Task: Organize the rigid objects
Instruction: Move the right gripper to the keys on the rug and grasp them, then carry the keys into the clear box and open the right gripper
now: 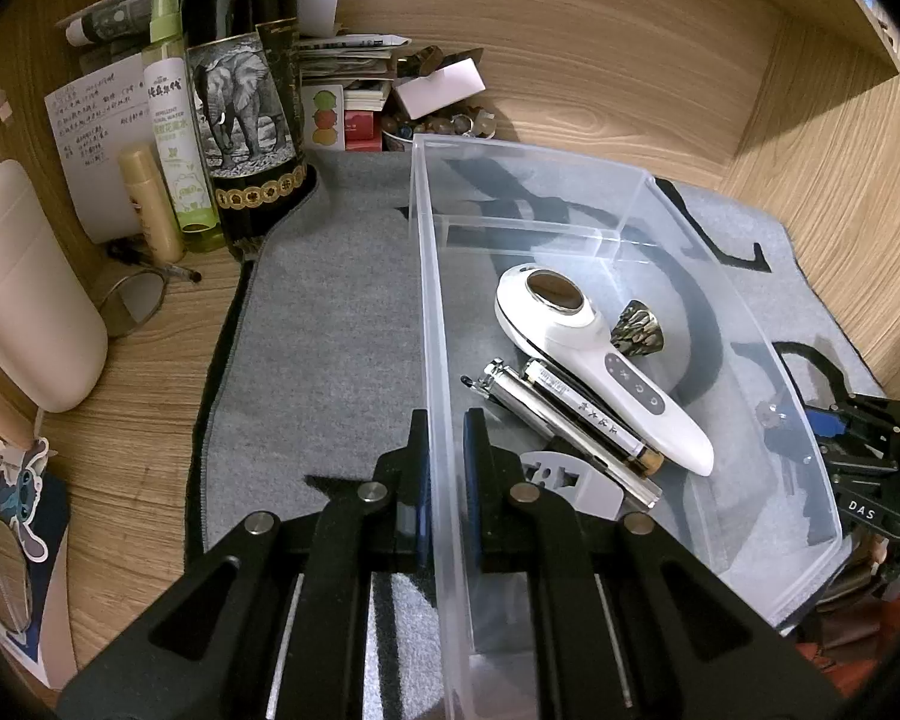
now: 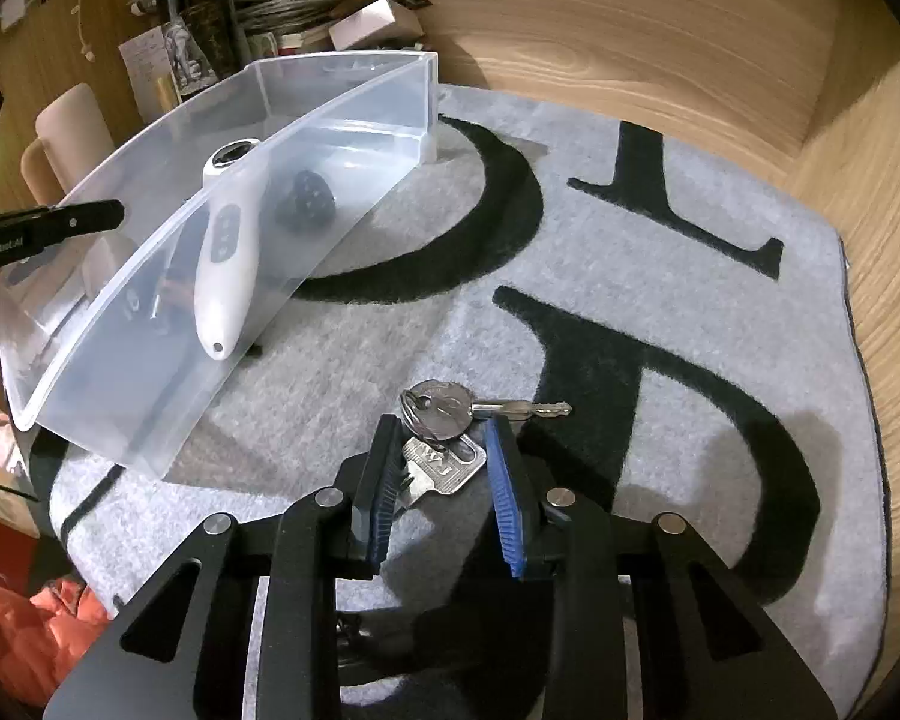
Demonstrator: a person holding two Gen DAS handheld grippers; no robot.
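Observation:
A clear plastic bin (image 1: 528, 147) rests on a grey mat (image 1: 330, 330). My left gripper (image 1: 446, 426) is shut on the bin's near left wall, one finger outside and one inside. In the bin lie a white handheld device (image 1: 594, 360), a metal pen (image 1: 510, 396), a glass tube (image 1: 594, 429), a small patterned piece (image 1: 636, 330) and a grey flat part (image 1: 570, 480). In the right wrist view a bunch of keys (image 2: 450, 414) lies on the mat (image 2: 630, 360) just right of the bin (image 2: 150, 276). My right gripper (image 2: 444, 438) is shut on the keys, its blue pads against both sides.
A dark bottle with an elephant label (image 1: 240, 96), a green spray bottle (image 1: 174, 120), a beige tube (image 1: 150, 204) and a pale container (image 1: 24, 294) stand left of the mat. Papers and small clutter (image 1: 390, 84) pile against the wooden back wall. Orange cloth (image 2: 24, 618) lies at the lower left.

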